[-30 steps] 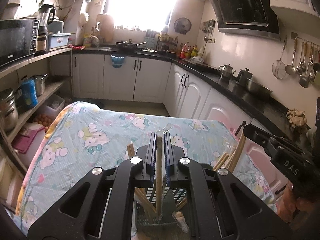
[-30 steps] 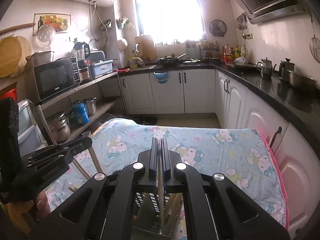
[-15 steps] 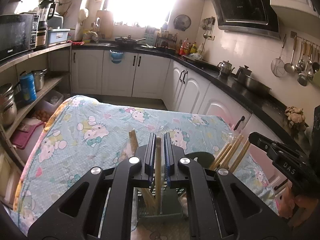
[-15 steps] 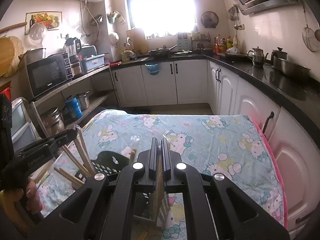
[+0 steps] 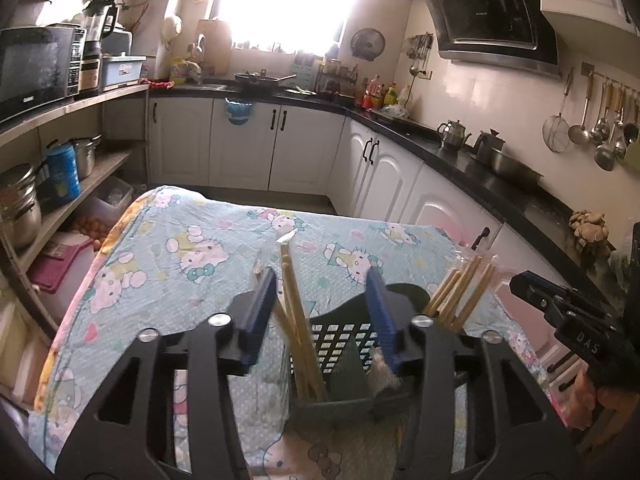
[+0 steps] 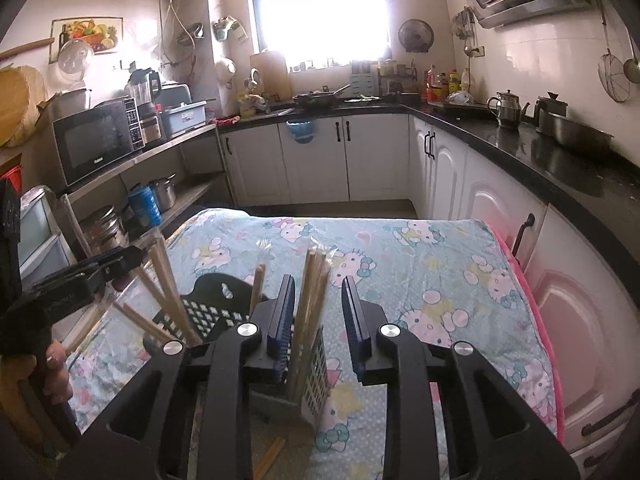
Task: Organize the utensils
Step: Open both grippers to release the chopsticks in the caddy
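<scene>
Now both grippers, left (image 5: 320, 312) and right (image 6: 316, 312), hold jaws apart above chopsticks (image 5: 296, 320) in the basket (image 5: 340, 340).

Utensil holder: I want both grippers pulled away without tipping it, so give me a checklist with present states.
1. Left gripper open, fingers apart: ok.
2. Right gripper open: ok.
3. Chopsticks between the left fingers stand in the dark utensil holder, ungripped: ok.
4. Wrapped chopstick bundle in the holder's right compartment, free of the right fingers: ok.
5. All chopsticks in: not ok, a loose one lies on the Hello Kitty tablecloth.
6. Holder steady: cannot tell.
</scene>
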`<state>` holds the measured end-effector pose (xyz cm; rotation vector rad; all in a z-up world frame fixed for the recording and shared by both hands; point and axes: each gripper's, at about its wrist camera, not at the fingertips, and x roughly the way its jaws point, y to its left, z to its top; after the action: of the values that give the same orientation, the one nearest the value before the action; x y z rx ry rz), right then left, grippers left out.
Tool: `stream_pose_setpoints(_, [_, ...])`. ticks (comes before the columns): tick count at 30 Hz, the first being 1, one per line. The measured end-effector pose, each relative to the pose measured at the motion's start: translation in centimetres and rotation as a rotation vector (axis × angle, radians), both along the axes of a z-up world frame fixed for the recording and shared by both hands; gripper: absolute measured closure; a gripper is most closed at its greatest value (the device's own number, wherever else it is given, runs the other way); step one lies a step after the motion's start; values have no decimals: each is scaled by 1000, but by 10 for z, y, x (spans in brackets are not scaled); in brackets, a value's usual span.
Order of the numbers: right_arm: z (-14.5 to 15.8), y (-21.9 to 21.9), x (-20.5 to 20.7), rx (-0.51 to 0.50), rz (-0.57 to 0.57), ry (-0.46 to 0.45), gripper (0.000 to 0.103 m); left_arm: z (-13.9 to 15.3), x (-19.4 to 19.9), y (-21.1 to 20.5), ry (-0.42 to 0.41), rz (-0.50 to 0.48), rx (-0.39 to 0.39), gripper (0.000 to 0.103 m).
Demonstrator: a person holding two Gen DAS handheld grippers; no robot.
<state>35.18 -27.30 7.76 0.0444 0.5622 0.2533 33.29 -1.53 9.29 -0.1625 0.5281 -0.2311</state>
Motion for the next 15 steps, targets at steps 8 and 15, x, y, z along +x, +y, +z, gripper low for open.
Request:
stream_pose_setpoints(8, [2,-4,-27,-4,15,4,71,8,-26,7,-16,-4,-5,37])
stream_pose_setpoints(15, [0,-8,-53,-10,23,11,66,11,-55,10,-28,-26,-15,24])
